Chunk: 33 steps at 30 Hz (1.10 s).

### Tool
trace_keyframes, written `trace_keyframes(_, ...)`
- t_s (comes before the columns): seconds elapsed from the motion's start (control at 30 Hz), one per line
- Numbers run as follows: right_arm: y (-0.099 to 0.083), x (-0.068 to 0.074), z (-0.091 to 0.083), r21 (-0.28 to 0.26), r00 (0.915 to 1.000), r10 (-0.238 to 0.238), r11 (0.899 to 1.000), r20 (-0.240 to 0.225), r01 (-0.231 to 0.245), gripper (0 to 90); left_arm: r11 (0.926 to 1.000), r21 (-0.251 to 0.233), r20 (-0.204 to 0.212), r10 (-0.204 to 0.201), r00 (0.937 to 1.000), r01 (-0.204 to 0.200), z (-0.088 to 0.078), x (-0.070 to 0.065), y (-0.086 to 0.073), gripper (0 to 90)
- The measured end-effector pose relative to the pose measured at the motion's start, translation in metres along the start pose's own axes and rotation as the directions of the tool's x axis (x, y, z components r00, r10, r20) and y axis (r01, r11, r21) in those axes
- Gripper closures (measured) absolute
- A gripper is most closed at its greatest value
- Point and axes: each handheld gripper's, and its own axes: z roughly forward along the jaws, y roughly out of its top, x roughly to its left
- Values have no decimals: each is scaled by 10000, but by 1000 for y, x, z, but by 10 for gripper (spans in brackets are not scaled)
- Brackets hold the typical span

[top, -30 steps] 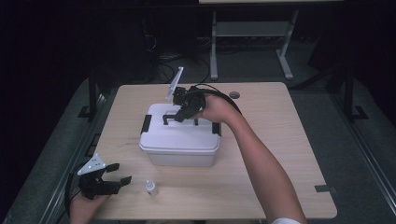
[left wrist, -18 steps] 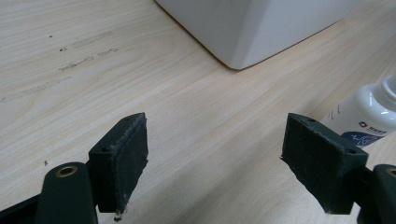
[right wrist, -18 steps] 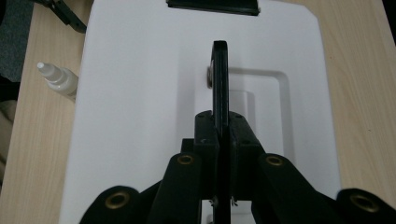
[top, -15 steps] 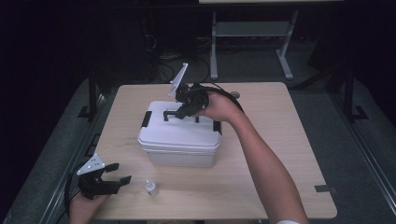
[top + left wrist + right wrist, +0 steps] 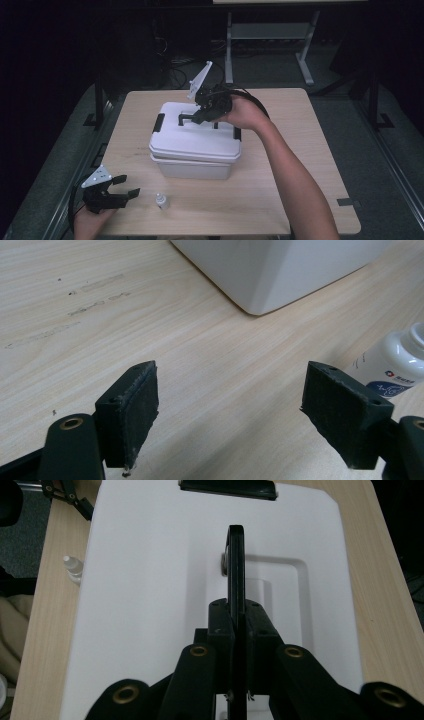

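My right gripper (image 5: 197,116) is clamped on the black handle (image 5: 235,565) of the white box (image 5: 192,145), which sits near the middle of the table (image 5: 310,165). In the right gripper view the 2 jaws pinch the handle's bar edge-on, with the handle standing upright out of its recess in the lid. In the high view the box looks tilted, its far edge higher than its near edge, so I judge I am lifting it by the handle.

My left gripper (image 5: 122,187) rests near the table's front edge, well to the near left of the box, with its jaws spread wide and nothing between them. A small white bottle (image 5: 161,201) stands just to its right, in front of the box; in the left gripper view it sits beside 1 pad (image 5: 345,415) without being pinched.

To do this lift well I would keep the pinch centred on the bar, so that the box hangs level and does not swing. I would raise it slowly and straight. The black latches (image 5: 159,122) at the box's ends should be watched, since a loose lid could part from the base. The bottle stands in front of the box, so I would keep the box away from that side.
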Motion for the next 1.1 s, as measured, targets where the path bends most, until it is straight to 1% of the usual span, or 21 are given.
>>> trace_keyframes(0.17,-4,6,-14,-57,9999,42,10000,131,-41,839,10000,-17,-28,26,10000,-26,-1,0,1,225)
trace_keyframes(0.2,-4,6,-14,-57,9999,42,10000,131,-41,839,10000,3,-23,37,10000,-37,0,0,1,225)
trace_keyframes(0.27,-7,9,-21,-105,9998,-1,9999,181,3,839,10000,1,-20,14,10000,-14,0,0,0,225)
trace_keyframes(0.37,-10,11,-26,-118,9998,-1,9999,212,4,839,10000,10,-35,0,10000,0,0,0,0,225)
trace_keyframes(0.4,-12,14,-30,-71,9997,4,10000,245,-2,839,10000,7,-47,6,10000,-6,0,0,1,225)
trace_keyframes(0.53,-16,18,-36,-127,9994,-21,9999,357,25,838,10000,11,-88,35,10000,-35,0,-1,1,225)
trace_keyframes(0.6,-23,21,-41,-195,9993,56,9998,369,-49,838,10000,14,-93,-19,10000,19,0,0,1,225)
trace_keyframes(0.63,-23,21,-41,-195,9993,56,9998,369,-49,838,10000,14,-93,-19,10000,19,0,0,1,225)
trace_keyframes(0.67,-27,23,-43,-225,9993,93,9997,359,-85,838,10000,12,-98,-28,9999,28,0,0,1,225)
trace_keyframes(0.8,-34,24,-47,-181,9988,203,9996,444,-196,838,10000,89,-163,-9,9999,10,1,0,1,225)
trace_keyframes(0.83,-38,26,-50,-121,9986,222,9997,480,-216,839,10000,93,-162,-7,9999,9,1,0,1,225)
trace_keyframes(0.97,-45,28,-56,-181,9981,312,9994,526,-303,838,9999,102,-140,-30,9999,31,1,-1,1,225)
trace_keyframes(1.0,-50,29,-60,-185,9975,380,9991,594,-369,838,9999,127,-155,-20,9999,22,1,-1,1,225)
trace_keyframes(1.1,-57,32,-66,-217,9964,472,9987,708,-458,838,9999,133,-217,21,9998,-18,1,-1,1,225)
